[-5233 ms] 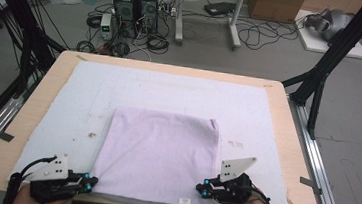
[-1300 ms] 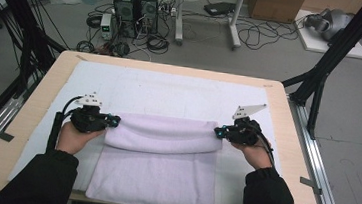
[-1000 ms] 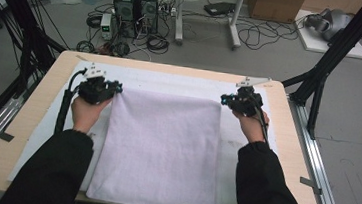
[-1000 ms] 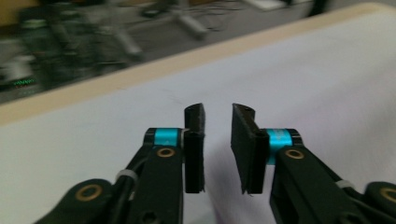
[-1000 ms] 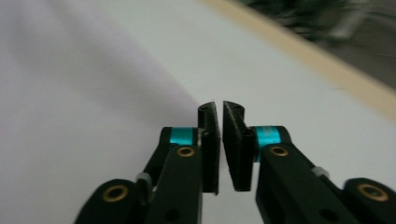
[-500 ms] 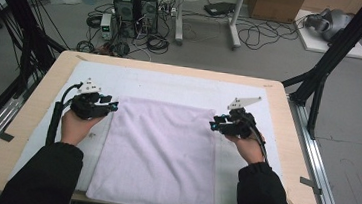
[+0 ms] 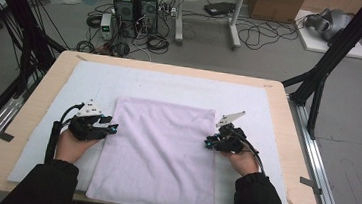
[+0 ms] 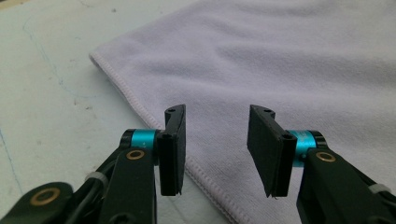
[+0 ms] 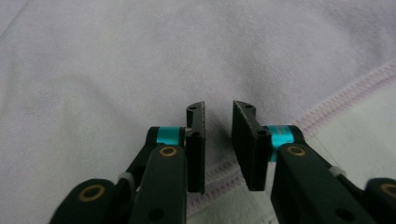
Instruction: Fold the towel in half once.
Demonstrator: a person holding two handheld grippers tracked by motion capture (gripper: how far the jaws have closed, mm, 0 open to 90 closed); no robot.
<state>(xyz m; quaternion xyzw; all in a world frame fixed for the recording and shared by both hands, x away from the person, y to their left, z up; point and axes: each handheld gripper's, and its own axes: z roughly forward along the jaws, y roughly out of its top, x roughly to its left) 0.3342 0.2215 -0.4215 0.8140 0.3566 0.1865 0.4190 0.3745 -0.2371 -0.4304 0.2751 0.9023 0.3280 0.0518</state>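
Room: computer towers (image 7: 138, 0) and loose cables lying on the floor beyond the worktop (image 7: 288, 117).
Surface: white mat (image 7: 180, 84) covering most of the worktop.
Towel: lilac towel (image 7: 159, 152) lying flat mid-mat, long axis running from the far side toward the person, near hem with a small tag reaching the worktop's front edge.
Left hand-held gripper (image 7: 109, 126): hovering at the towel's left edge about a third of the way down, jaws set wide apart and holding nothing, stitched hem (image 8: 140, 109) passing just beneath them.
Right hand-held gripper (image 7: 210, 143): sitting at the towel's right edge, level with the other, jaws apart by a narrow gap, empty, hem (image 9: 345, 95) crossing under.
Key relation: towel lying between both, inward from each; equally near, likely suiting a paired edge grasp.
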